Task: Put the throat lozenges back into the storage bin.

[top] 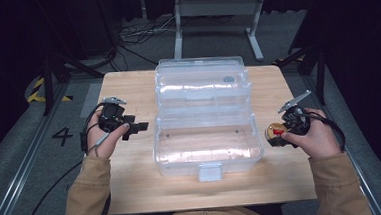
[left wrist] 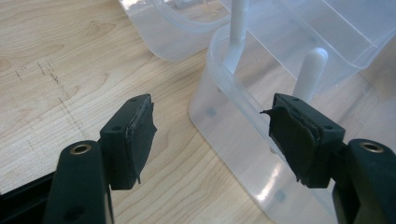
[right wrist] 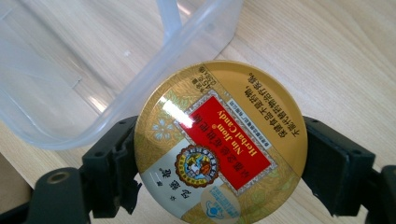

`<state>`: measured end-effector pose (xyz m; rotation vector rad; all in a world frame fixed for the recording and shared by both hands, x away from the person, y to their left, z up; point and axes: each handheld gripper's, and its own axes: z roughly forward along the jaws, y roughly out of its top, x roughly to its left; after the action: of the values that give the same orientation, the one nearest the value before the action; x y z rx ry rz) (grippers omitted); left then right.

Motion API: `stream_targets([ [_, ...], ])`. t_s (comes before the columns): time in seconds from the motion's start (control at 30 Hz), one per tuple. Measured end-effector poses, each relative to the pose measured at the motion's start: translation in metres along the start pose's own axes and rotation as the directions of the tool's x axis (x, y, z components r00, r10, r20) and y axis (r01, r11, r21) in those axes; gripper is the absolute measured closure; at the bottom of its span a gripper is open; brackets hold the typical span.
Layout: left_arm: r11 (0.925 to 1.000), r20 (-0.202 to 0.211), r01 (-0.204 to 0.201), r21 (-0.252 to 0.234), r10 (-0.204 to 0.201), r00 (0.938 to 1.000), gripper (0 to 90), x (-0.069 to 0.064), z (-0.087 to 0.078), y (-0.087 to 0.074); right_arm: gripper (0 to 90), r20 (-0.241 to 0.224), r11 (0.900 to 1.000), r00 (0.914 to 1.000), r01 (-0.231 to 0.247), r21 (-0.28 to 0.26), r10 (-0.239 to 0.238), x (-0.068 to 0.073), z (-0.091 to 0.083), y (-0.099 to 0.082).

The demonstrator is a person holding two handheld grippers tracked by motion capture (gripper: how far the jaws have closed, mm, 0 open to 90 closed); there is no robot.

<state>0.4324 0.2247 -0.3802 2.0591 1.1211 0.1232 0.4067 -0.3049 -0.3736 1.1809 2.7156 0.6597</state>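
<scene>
Holding round gold candy tin with red label (right wrist: 220, 142) clenched in my right gripper (top: 283, 130), just beside right wall of open clear plastic storage box (top: 207, 151) on wooden table (top: 127, 91). Pickup done; placing inside remains. Left gripper (left wrist: 212, 135) spread, empty, near box's left corner. Box rim stands in path; I must lift over it.

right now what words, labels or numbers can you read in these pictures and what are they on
"Nin Jiom Herbal Candy": on the red label of the round gold candy tin, upside down in the right gripper view, clamped in the right hand-held gripper.
"4": painted in black on the grey floor left of the table, in the high view.
Chinese lines and small print on the tin lid: too small to read.
Clear plastic box: no text seen.
</scene>
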Motion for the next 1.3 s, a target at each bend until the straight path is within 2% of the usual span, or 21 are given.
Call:
stream_targets([
  [0.13,1.0,-0.002,0.006,-0.003,-0.006,1.0,31.8,0.0,0.0,0.0,20.0,-0.017,0.9996,0.9997,0.02,-0.021,-0.02,0.005,-0.007,0.002],
  [0.33,1.0,-0.001,0.003,0.003,-0.003,1.0,31.8,0.0,0.001,0.0,20.0,-0.01,0.9982,0.999,0.043,-0.043,-0.044,0.013,-0.017,0.003],
  [0.67,1.0,-0.004,0.006,0.003,-0.006,1.0,31.8,0.001,0.001,-0.001,20.0,-0.023,0.9947,0.9976,0.064,-0.08,-0.066,0.022,-0.024,0.007],
  [0.77,1.0,-0.004,0.007,0.003,-0.007,1.0,31.8,0.001,0.001,-0.002,20.0,-0.049,0.9916,0.996,0.068,-0.11,-0.074,0.025,-0.023,0.009],
  [1.17,0.9999,-0.009,0.013,0.005,-0.013,0.9999,31.7,0.001,-0.001,-0.004,20.0,-0.058,0.9871,0.9913,0.111,-0.115,-0.119,0.037,-0.018,0.019],
  [1.3,0.9998,-0.015,0.02,0.003,-0.02,0.9997,31.7,0.002,-0.002,-0.006,20.0,-0.091,0.982,0.9873,0.116,-0.149,-0.13,0.041,-0.016,0.023],
])
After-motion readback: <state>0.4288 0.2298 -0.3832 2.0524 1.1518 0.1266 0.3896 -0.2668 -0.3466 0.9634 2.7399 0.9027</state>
